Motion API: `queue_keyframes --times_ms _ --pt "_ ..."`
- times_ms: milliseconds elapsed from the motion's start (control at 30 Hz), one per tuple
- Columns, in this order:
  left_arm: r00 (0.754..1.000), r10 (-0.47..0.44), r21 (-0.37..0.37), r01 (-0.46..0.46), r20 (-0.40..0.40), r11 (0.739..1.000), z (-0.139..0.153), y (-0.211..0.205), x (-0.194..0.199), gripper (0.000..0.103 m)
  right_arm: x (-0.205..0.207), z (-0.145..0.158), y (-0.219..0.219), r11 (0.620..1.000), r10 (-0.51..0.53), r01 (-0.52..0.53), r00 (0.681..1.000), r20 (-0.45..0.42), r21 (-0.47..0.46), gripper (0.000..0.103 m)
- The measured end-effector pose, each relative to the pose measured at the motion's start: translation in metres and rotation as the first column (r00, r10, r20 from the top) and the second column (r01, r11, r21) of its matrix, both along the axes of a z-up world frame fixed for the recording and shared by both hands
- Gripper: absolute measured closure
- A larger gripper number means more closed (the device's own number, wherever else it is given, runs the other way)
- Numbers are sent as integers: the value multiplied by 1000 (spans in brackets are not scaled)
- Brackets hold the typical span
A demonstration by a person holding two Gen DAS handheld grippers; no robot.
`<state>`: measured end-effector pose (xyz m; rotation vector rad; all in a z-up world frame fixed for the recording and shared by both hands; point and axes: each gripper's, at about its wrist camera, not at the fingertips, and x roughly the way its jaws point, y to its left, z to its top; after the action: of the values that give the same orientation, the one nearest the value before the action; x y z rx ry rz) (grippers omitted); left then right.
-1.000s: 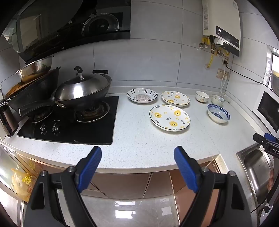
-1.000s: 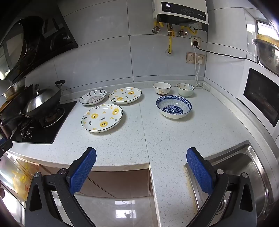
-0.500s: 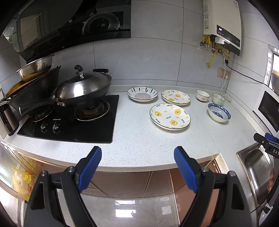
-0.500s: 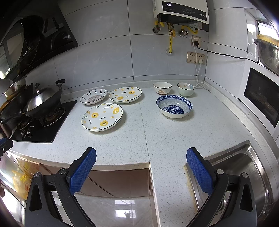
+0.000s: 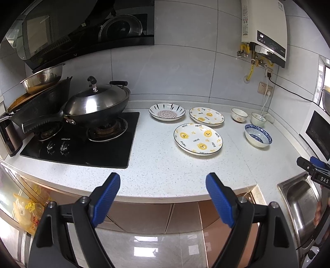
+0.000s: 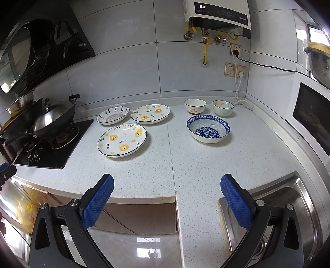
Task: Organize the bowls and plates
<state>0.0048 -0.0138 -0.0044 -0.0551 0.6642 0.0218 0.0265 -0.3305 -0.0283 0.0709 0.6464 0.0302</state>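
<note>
On the white speckled counter lie a near bear-print plate, a second bear-print plate behind it, and a striped patterned plate to their left. A blue-patterned bowl stands to the right, with two small white bowls behind it. My left gripper is open and empty, off the counter's front edge. My right gripper is open and empty, also at the front edge, near the sink.
A black gas hob with a lidded wok stands at the left. A steel sink is at the right front. A white oven stands at the far right. A water heater hangs above on the wall.
Both grippers have drifted slightly toward the counter; the dishes look a little nearer. Nothing was taken hold of or moved.
</note>
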Motion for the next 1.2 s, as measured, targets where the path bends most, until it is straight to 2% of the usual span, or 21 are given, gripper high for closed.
queue_keyframes --times_ms 167,300,633,800,1200 --pt "999 -18 -2 18 -28 1000 -2 -19 7 18 9 0 -3 999 52 -52 999 9 11 1" --pt "1000 -26 -3 26 -15 1000 3 -33 10 18 15 1 -4 995 96 -96 995 21 30 1" --pt "999 -37 -18 37 -10 999 6 -32 36 18 34 6 4 986 163 -164 986 21 33 1" --pt "998 -58 -35 57 -12 998 -2 -21 73 18 55 7 13 985 169 -169 985 23 31 1" --pt "988 -155 -27 154 -16 988 -18 30 213 18 144 10 63 996 83 -84 996 33 21 1"
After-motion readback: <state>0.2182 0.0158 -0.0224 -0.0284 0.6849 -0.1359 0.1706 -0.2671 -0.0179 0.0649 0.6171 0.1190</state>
